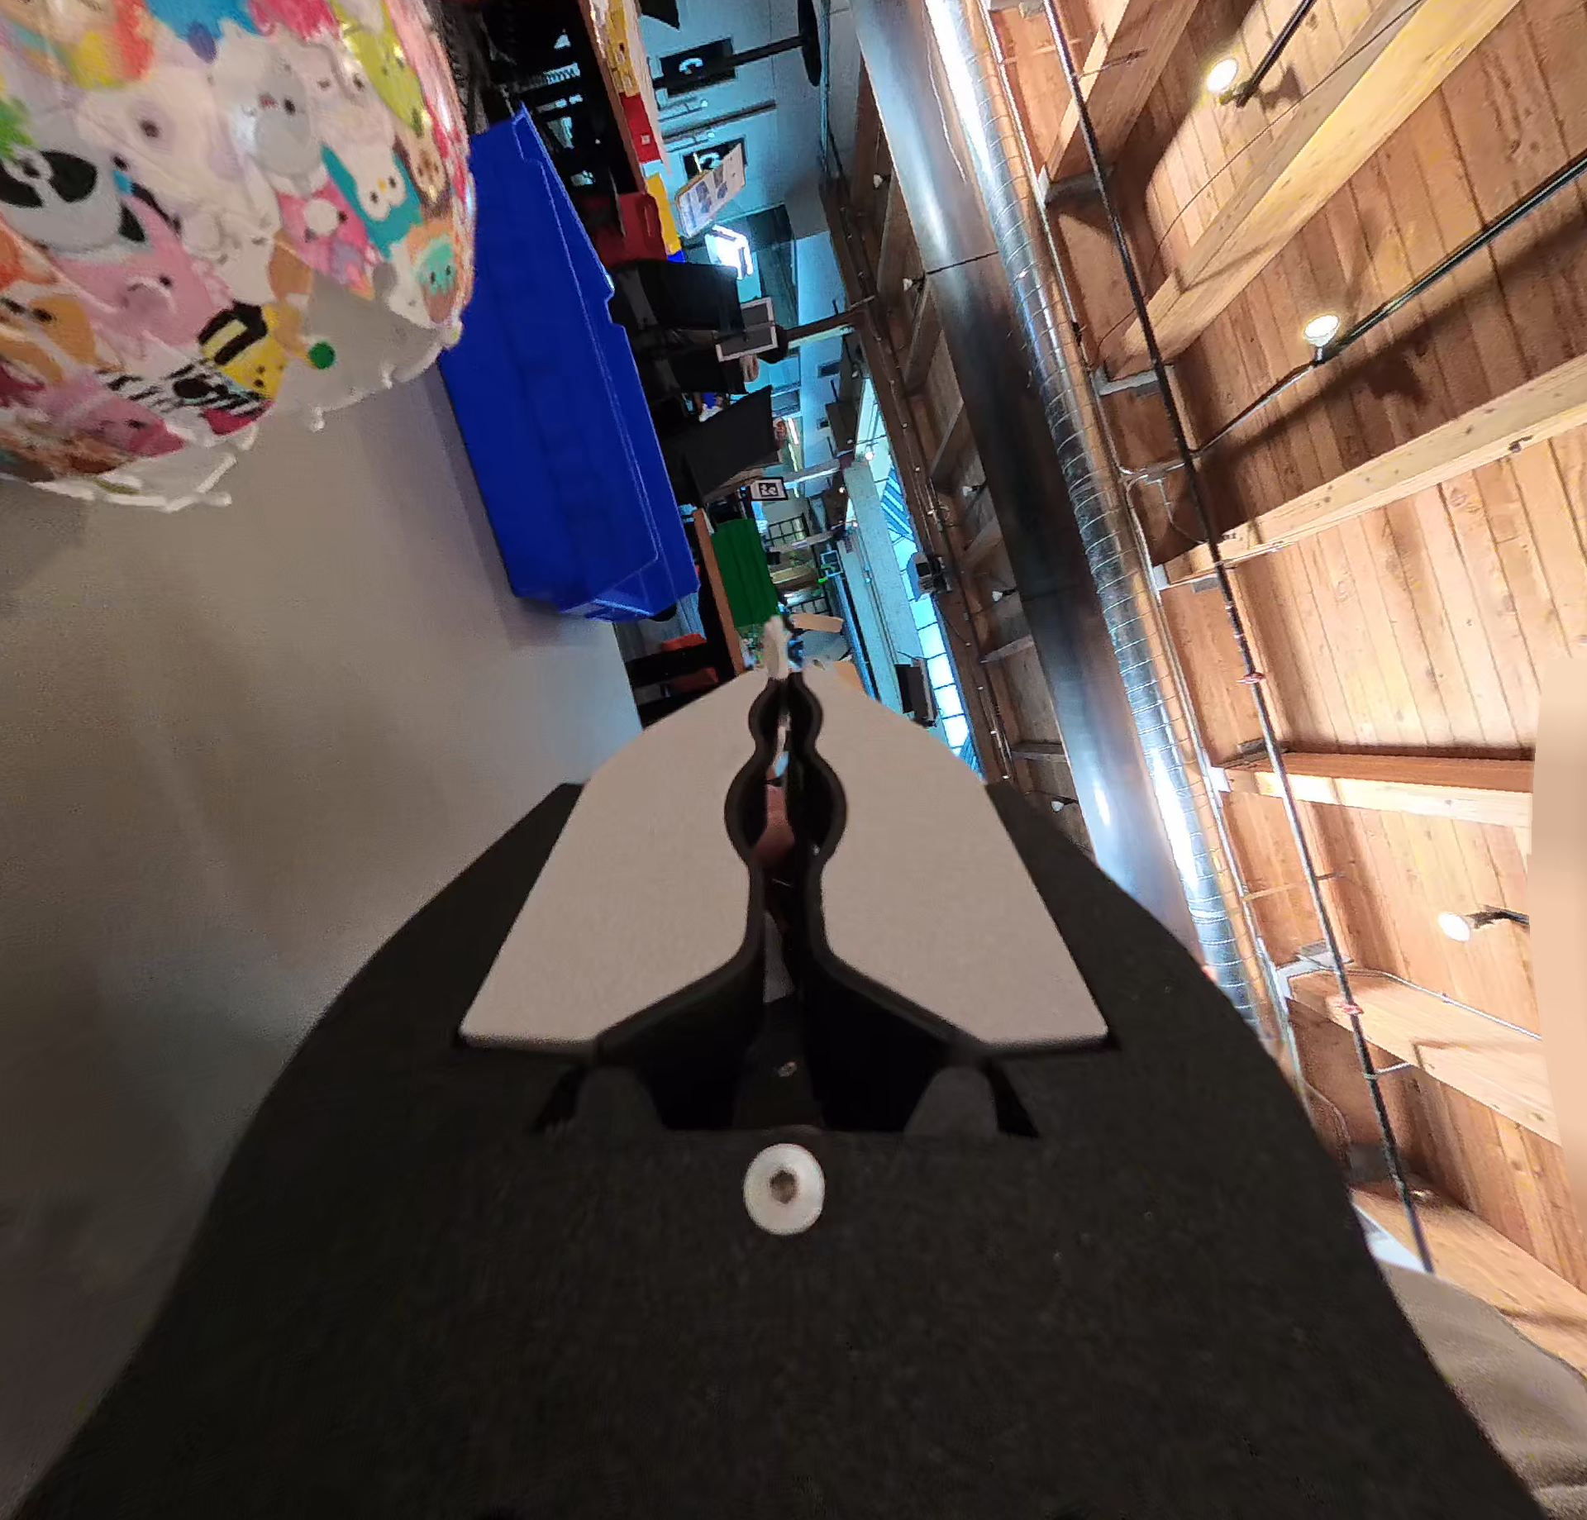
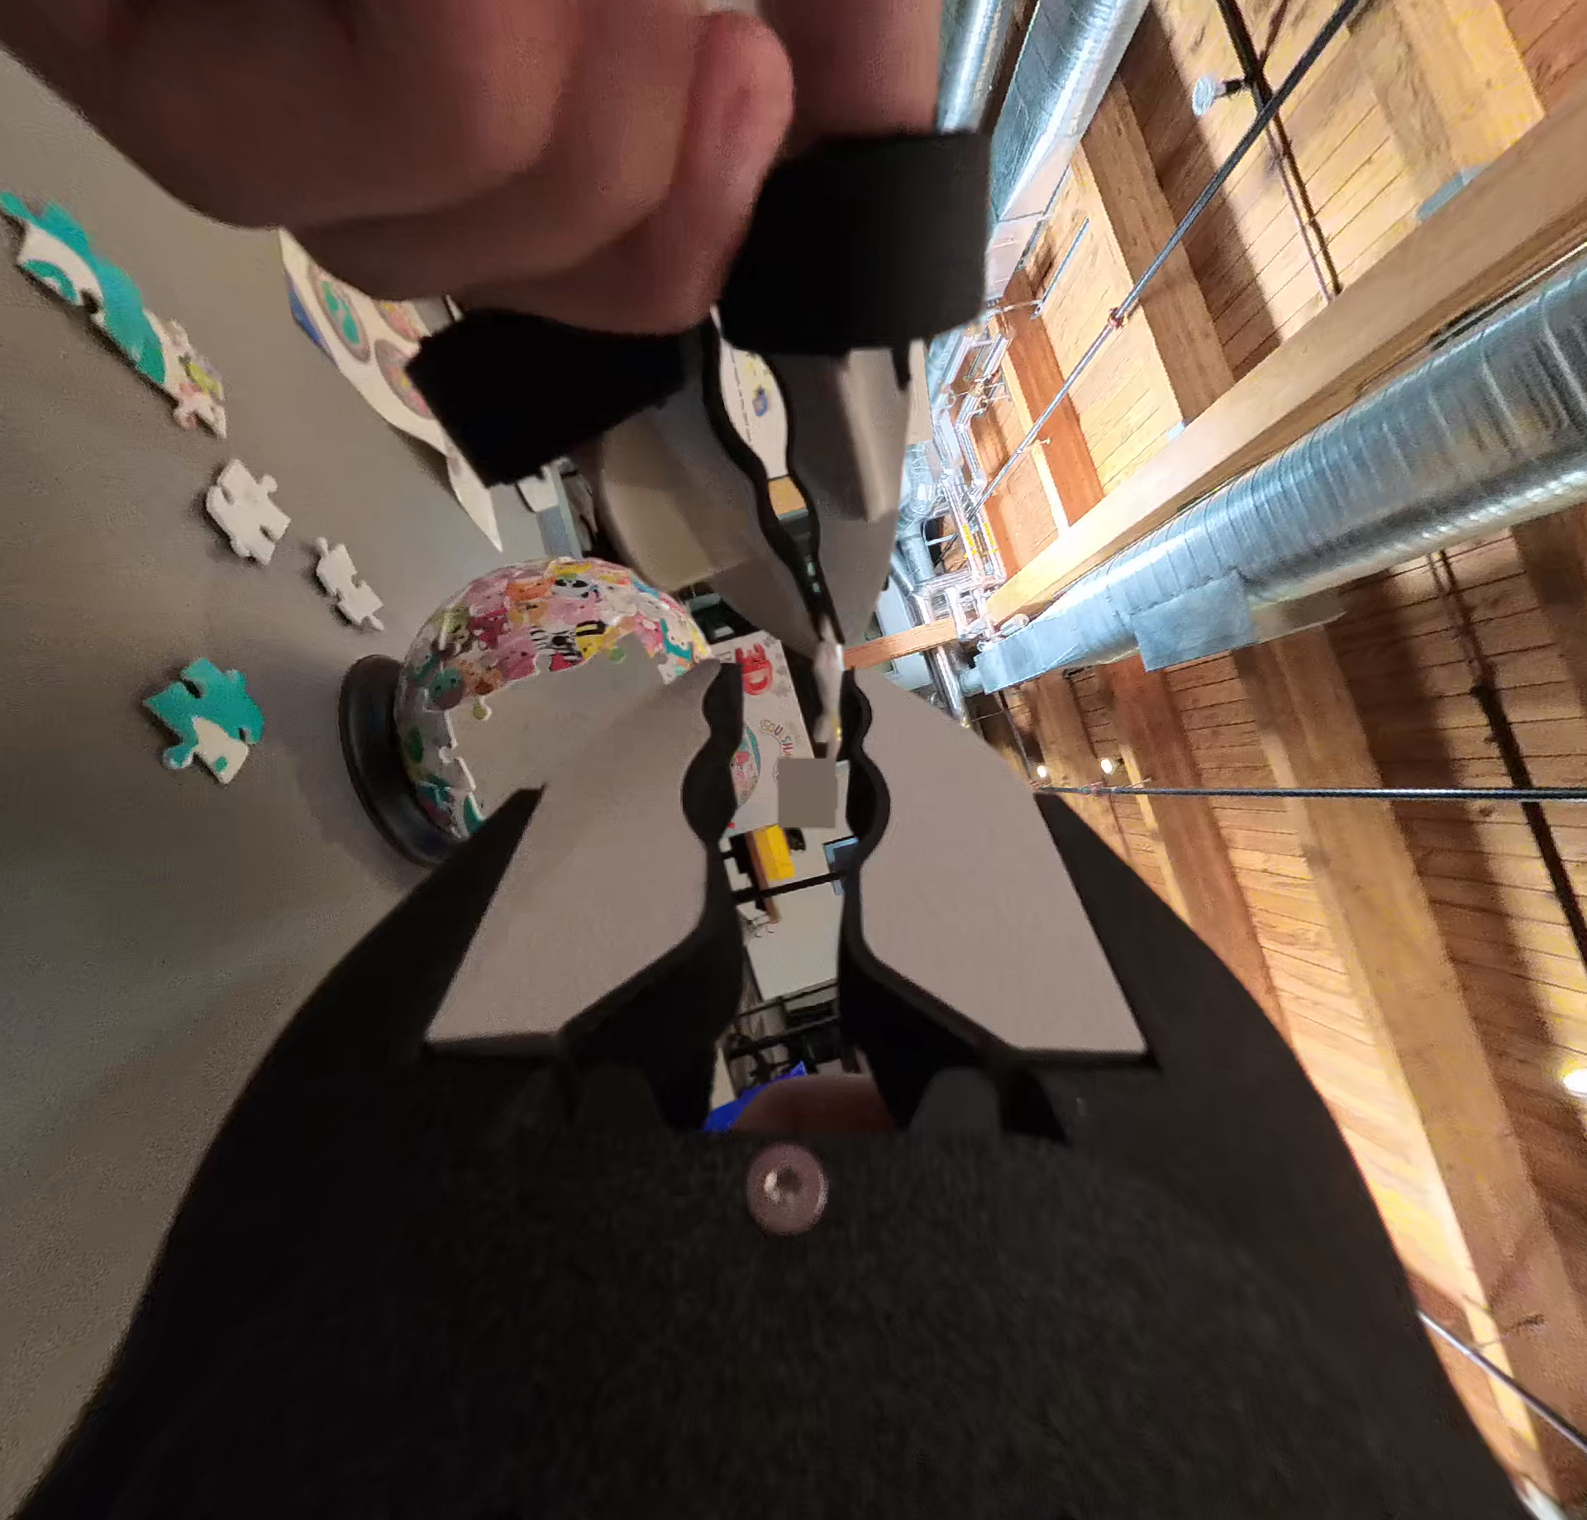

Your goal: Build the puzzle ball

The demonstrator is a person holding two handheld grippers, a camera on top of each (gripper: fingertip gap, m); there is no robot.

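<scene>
In the left wrist view my left gripper (image 1: 786,684) is shut on a thin white puzzle piece (image 1: 775,650), seen edge-on and sticking out past the fingertips. The puzzle ball (image 1: 197,191), covered in colourful cartoon animals, is at the upper left. In the right wrist view the left gripper (image 2: 829,629) comes in from above, held by a hand (image 2: 429,88). Its puzzle piece (image 2: 829,693) hangs between the fingers of my right gripper (image 2: 790,684). The right jaws stand apart and do not press on it. The partly built ball (image 2: 532,646) sits on a black stand (image 2: 369,757).
Loose pieces lie on the grey table (image 2: 129,921): a teal one (image 2: 206,719), two white ones (image 2: 247,510) (image 2: 348,581), and a joined teal cluster (image 2: 112,302). A printed sheet (image 2: 369,345) lies behind the ball. A blue bin (image 1: 558,380) stands at the table's far side. Only a small space, under 4 cm, lies between the two pairs of fingers.
</scene>
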